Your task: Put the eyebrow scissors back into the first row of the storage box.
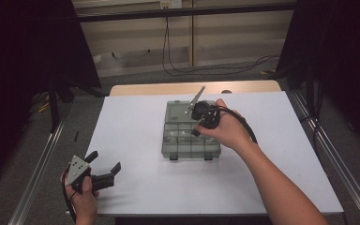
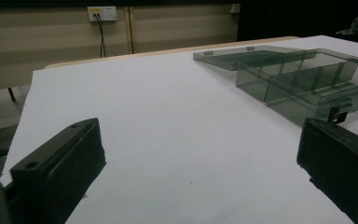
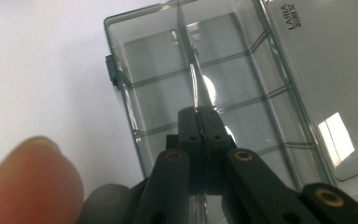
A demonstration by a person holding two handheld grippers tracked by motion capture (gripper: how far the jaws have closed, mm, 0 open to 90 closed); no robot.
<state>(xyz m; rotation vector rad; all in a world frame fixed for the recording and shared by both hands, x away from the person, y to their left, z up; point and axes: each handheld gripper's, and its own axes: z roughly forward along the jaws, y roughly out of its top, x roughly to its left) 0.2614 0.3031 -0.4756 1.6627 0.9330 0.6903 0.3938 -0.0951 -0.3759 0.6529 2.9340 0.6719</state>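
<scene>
The right gripper (image 3: 199, 122) is hanging over the open, smoke-grey compartment box (image 1: 190, 132) at the table's (image 1: 131, 140) centre, jaws pinching a thin metal tool (image 3: 196, 77), while the left gripper (image 1: 104, 165) is resting near-left, jaws spread wide and empty.

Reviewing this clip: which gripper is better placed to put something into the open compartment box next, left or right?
Right, probably. The right gripper hangs over the open box, jaws shut on thin tweezers pointing into its compartments. The left gripper is open at the table's near left corner, apart from the box.
</scene>
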